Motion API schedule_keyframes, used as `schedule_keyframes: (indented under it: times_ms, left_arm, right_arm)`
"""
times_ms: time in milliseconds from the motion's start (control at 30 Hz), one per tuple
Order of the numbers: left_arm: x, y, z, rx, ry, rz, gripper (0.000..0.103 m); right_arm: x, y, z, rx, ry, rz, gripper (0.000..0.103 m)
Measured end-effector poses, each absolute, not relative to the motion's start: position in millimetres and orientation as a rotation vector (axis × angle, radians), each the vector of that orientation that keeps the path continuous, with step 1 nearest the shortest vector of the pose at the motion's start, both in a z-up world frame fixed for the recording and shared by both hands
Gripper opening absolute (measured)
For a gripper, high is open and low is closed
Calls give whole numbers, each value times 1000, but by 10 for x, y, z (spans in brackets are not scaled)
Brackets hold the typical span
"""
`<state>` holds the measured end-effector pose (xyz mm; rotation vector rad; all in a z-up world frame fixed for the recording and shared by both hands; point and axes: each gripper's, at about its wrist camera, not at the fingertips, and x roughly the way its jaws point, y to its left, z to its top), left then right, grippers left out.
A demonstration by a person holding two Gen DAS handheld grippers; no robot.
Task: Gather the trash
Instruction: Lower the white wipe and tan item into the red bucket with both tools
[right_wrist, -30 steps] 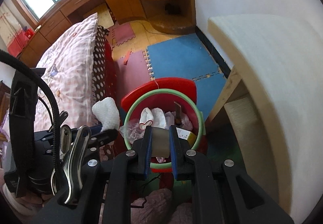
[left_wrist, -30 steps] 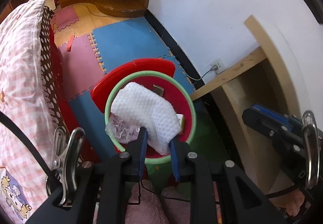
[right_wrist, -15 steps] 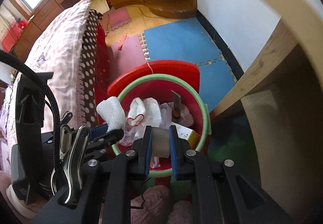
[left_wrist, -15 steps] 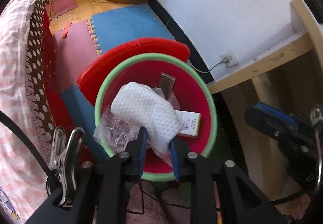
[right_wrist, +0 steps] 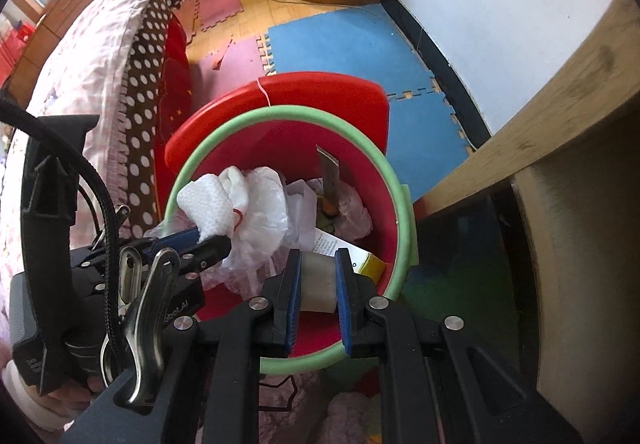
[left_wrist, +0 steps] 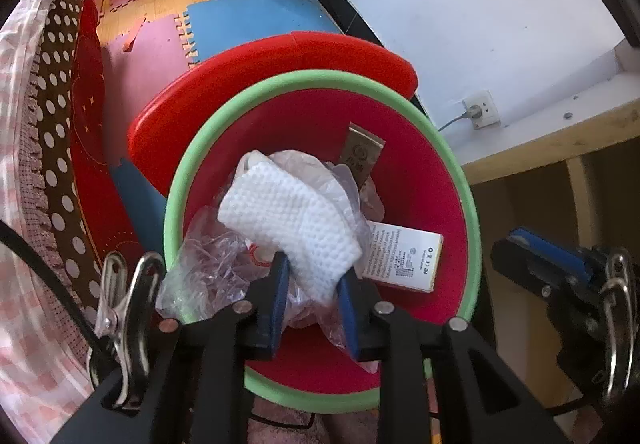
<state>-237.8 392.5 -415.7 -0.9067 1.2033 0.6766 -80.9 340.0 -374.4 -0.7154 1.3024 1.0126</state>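
Note:
A red bin with a green rim [left_wrist: 320, 78] stands on the floor right under both grippers and holds several pieces of trash. My left gripper [left_wrist: 314, 268] hangs over the bin's near-left side with a white textured wipe [left_wrist: 288, 220] between its blue pads; the jaws are opening, though the pads still touch the wipe. In the right wrist view the same left gripper [right_wrist: 212, 240] and wipe [right_wrist: 208, 208] sit above the green rim [right_wrist: 280, 112]. My right gripper [right_wrist: 318, 258] is shut on a pale translucent piece [right_wrist: 318, 284] over the bin's near side. That right gripper [left_wrist: 508, 244] shows at the left wrist view's right edge.
The bin holds a clear plastic bag [left_wrist: 208, 264], a white printed box [left_wrist: 404, 260] and a brown sachet [left_wrist: 360, 156]. The red lid [left_wrist: 280, 60] stands open behind it. A wooden desk [right_wrist: 540, 132] rises at right, a bed with a dotted skirt [right_wrist: 140, 84] at left.
Both grippers have come down toward the bin, which now looks much larger. The wipe and the pale piece have travelled down with them; the wipe now lies among the trash.

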Motion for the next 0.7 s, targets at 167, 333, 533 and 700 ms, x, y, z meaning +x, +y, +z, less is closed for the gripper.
schedule_keyframes:
  times_ms: [167,333,533,700]
  left_arm:
    - [-2370,3943,-4213,-920,1214,683,33]
    - [-2369,3967,-4288,-933,1232,684,38]
    - [-2419,3962,-4342,-951,1244,690,39]
    - [-2466,3976,-4371,-962,1246,694,39]
  right_arm:
    - [-815,3453,-3823,-728,1302,1011,17]
    - [-820,3486,-3907,-745,1304,1007,17]
    - [-831,3539,-3985,-767,1302,1000,17]
    - [-836,3590,-4057,-782,1302,995,17]
